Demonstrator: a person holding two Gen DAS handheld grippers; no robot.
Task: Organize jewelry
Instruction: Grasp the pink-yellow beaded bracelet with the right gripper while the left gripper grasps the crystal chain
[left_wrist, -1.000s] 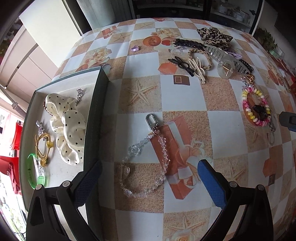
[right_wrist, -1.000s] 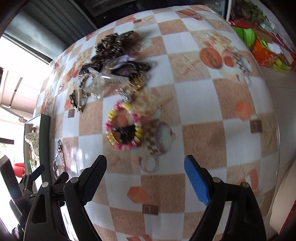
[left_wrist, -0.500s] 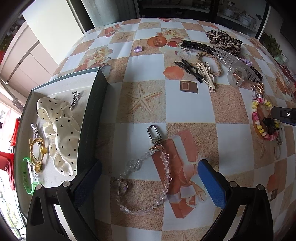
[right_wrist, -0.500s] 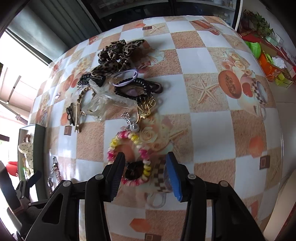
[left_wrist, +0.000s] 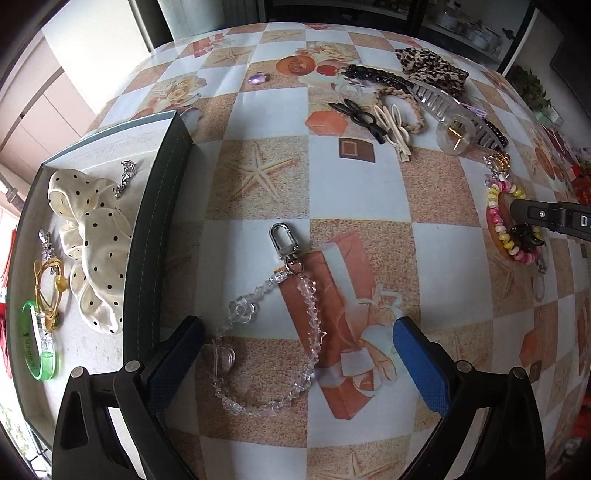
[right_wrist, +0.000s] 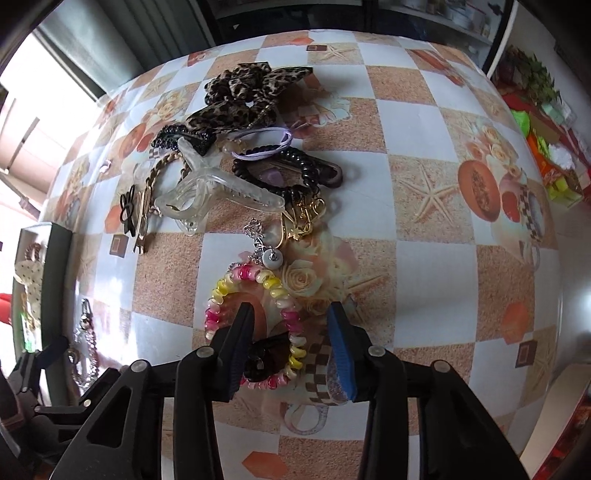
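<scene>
— Between the right gripper (right_wrist: 291, 347) fingers (right_wrist: 240, 347): straddling the near side of the coil band (right_wrist: 255, 325), jaws partly apart, not yet pressing on it. Dark finger sitting inside the loop, blue one outside, just beside the black bow (right_wrist: 266, 360) lying on the band.

— And beyond that?

— Lying flat on the checked tablecloth (right_wrist: 424, 122). Just past the band, a silver charm (right_wrist: 271, 258) and gold piece (right_wrist: 303, 218); farther on, a heap: clear claw clip (right_wrist: 214, 192), black coil (right_wrist: 280, 170), purple tie (right_wrist: 266, 146), leopard scrunchie (right_wrist: 243, 96).

— Left gripper (left_wrist: 297, 363)?

— Hovering low with jaws wide apart, holding nothing. Framing the lower loop of the crystal chain (left_wrist: 280, 332), its clasp (left_wrist: 282, 240) pointing away. Left finger (left_wrist: 177, 354) sitting next to the dark tray wall (left_wrist: 155, 229).

— Inside the tray?

— Resting there: dotted scrunchie (left_wrist: 88, 236), gold tie (left_wrist: 50, 291), green bangle (left_wrist: 35, 347), small silver bits (left_wrist: 125, 177).

— Farther out, left view?

— Showing the same heap at top right, with black clip (left_wrist: 358, 116) and cream clips (left_wrist: 393, 127) beside a braided band (left_wrist: 406, 107); purple gem (left_wrist: 258, 78) lying alone. Right gripper tip (left_wrist: 532, 216) reaching over the coil band (left_wrist: 498, 229) at the right edge.
</scene>
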